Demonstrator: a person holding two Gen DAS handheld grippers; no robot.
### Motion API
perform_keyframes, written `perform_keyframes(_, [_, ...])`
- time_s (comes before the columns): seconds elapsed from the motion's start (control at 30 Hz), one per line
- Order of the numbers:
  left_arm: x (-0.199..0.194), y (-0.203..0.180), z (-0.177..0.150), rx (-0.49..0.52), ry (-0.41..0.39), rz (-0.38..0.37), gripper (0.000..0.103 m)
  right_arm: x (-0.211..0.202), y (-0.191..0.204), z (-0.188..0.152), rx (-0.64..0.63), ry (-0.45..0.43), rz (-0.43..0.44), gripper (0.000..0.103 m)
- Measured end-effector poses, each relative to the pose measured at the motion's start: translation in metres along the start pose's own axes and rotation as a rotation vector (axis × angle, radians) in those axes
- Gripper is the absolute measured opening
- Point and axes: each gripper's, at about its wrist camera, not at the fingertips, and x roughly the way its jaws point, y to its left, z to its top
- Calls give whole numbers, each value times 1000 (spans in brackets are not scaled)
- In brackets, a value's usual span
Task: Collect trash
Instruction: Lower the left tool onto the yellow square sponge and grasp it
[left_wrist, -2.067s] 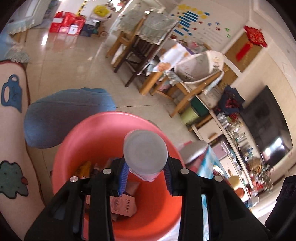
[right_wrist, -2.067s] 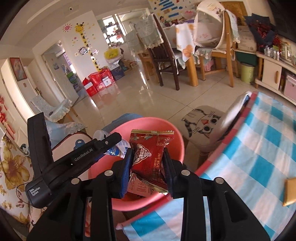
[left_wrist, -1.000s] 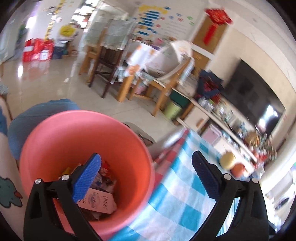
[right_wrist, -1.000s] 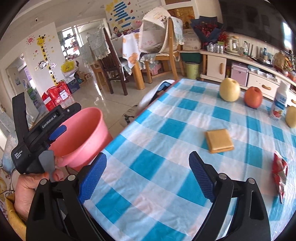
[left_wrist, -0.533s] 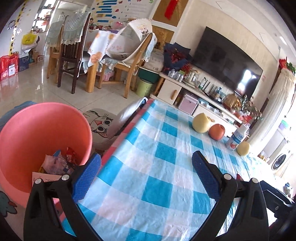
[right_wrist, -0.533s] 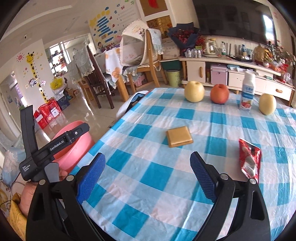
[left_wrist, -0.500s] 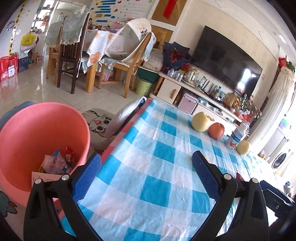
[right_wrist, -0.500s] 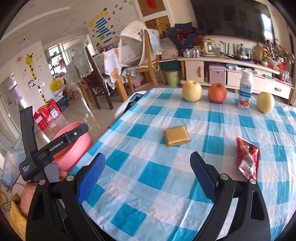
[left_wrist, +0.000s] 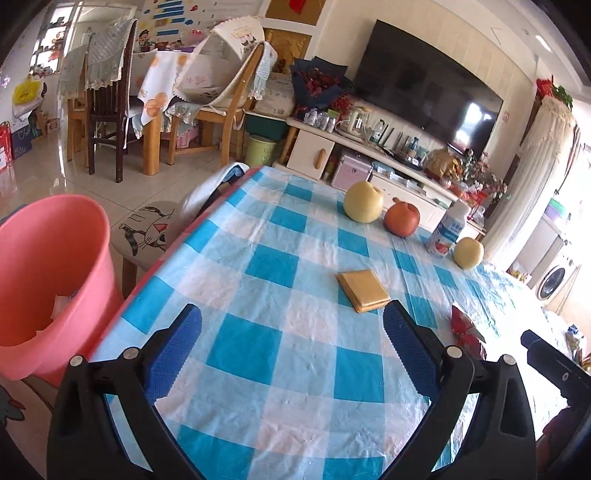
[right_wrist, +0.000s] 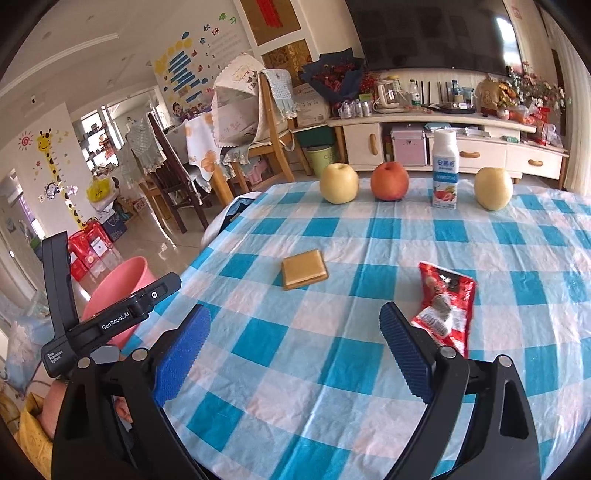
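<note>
Right wrist view: right gripper (right_wrist: 293, 349) and left gripper (left_wrist: 291, 347) both gape empty; red snack wrapper (right_wrist: 445, 301) at 2 o'clock likely needs grasping next.

Tablecloth (right_wrist: 369, 354) is a blue and white check with a red edge on the left. Bucket (left_wrist: 48, 266) beside it is salmon pink. Snack packet (right_wrist: 445, 299) is bright red with white and black print. The flat square thing (right_wrist: 304, 274) is golden brown. Two apples (right_wrist: 338, 183) are pale yellow, one (right_wrist: 389, 181) is orange-red. Milk bottle (right_wrist: 445, 173) is white with a blue label. Gripper pads (right_wrist: 183, 349) are blue on black arms.
</note>
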Motion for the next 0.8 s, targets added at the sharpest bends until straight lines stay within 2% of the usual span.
perform_keyframes(0.43, [18,-42,-7,67,55,66,99,-11,-50,0,70,-4,-41,94])
perform_keyframes(0.6, [25,-51,-7,70,64,82,99,-17,-76,2,146,-3,-46,94])
perform_keyframes(0.7, [26,-56,-6,68,53,78,99,-20,-93,4,197,0,-45,94])
perform_keyframes(0.8, [29,-61,-5,68,46,54,99,-23,-105,8,205,-5,-80,95])
